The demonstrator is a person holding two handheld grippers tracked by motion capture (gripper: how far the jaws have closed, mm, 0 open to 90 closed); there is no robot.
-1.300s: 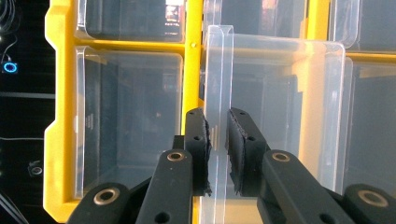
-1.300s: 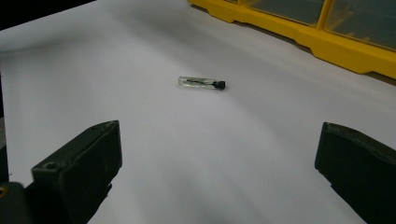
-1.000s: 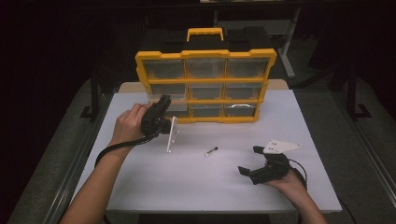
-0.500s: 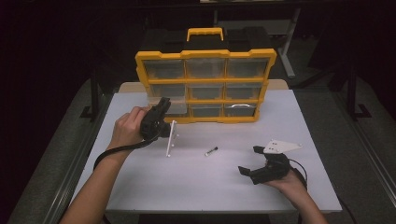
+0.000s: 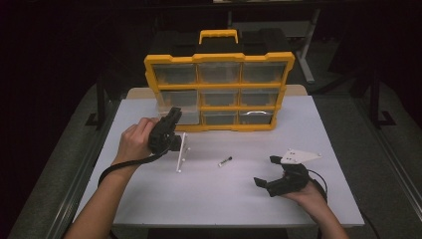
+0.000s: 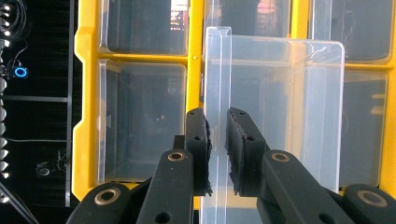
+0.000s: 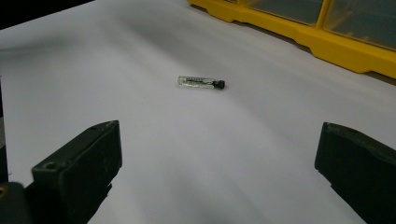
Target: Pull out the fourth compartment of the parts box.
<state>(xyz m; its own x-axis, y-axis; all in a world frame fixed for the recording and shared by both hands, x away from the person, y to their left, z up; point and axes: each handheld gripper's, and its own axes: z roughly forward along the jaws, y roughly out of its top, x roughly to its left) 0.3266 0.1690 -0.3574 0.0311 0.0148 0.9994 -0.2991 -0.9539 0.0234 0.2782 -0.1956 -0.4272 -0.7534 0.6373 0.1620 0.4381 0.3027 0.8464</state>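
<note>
One yellow organizer [image 5: 219,59] with nine clear drawers, one small vial [image 5: 225,161], two hand-held grippers.

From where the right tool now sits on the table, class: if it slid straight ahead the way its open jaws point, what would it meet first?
Probably the small clear vial with a black cap, lying on the white table ahead of the right tool. Past it stands the yellow drawer organizer. The vial lies slightly left of centre, so a narrow miss is possible.

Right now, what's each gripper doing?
Left gripper: shut on the clear drawer, gripping its front handle.
Right gripper: open, holding nothing, facing the small vial.
</note>
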